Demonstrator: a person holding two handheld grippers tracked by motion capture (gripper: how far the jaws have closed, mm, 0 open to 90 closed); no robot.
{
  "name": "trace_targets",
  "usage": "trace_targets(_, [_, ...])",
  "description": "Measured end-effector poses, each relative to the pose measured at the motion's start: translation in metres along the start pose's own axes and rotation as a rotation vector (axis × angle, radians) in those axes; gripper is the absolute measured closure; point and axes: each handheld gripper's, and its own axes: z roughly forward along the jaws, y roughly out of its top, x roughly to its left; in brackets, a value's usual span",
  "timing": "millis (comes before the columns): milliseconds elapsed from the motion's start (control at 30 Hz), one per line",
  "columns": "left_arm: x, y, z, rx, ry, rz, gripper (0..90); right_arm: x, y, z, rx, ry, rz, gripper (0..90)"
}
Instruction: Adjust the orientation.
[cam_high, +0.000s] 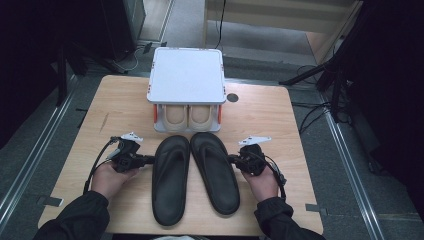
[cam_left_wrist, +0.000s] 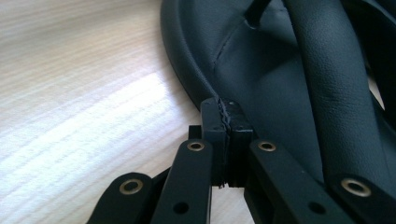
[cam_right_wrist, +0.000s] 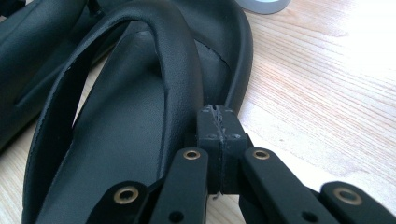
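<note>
1. The left gripper (cam_high: 148, 160) has its jaws pressed together at the outer rim of the left sandal (cam_high: 170, 177); whether they pinch the edge, I cannot tell.
2. The right gripper (cam_high: 233, 160) mirrors it, jaws closed at the right sandal (cam_high: 215, 170) rim.
3. Both sandals lie side by side on the table (cam_high: 280, 120), toes toward the shoe rack (cam_high: 186, 75), probably lined up for sliding in.

The table (cam_high: 120, 107) is light brown wood with round corners. Two black sandals (cam_high: 195, 175) lie flat on it, side by side, near the front edge. Behind them, by the far edge, stands a white box (cam_high: 186, 80) (two tan shoes are tucked under its lid). A small dark hole (cam_high: 232, 97) sits just beside the box.
</note>
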Motion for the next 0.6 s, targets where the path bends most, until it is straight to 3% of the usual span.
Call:
trace_targets(367, [-0.015,-0.003,0.003,0.000,-0.054,0.023,89.5,0.003,0.001,0.003,0.002,0.005,-0.008,90.0])
trace_targets(600, [-0.021,-0.003,0.004,0.005,-0.061,0.032,87.9,0.003,0.001,0.003,0.004,0.009,0.001,90.0])
